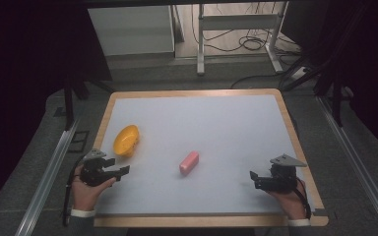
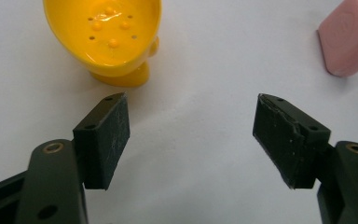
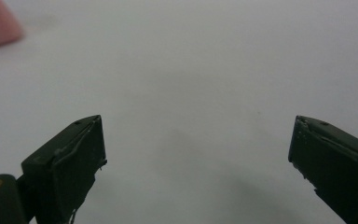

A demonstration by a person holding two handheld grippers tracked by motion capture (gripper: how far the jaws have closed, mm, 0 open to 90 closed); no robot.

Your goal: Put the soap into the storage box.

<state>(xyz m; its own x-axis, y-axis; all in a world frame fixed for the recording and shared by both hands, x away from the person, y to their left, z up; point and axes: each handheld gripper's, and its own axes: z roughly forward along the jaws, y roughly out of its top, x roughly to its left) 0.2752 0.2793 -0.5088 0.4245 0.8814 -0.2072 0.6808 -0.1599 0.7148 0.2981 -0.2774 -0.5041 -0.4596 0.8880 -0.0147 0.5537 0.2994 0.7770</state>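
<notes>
Soap bar (image 1: 189,162): pink, lying near the middle of the table (image 1: 216,123), a little toward the near edge; long axis slants from near-left to far-right.
Dish (image 1: 126,140): yellow, by the left edge, just beyond the left gripper (image 1: 120,171).
Left gripper: spread, empty; judged nearer to the bar.
Right gripper (image 1: 254,179): spread, empty, near the right edge.

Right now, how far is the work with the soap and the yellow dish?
Nothing looks done: the pink soap lies on the white mat, apart from the yellow dish. Nothing is in hand; the left gripper and right gripper rest with jaws open. Any picking up is still left.
</notes>
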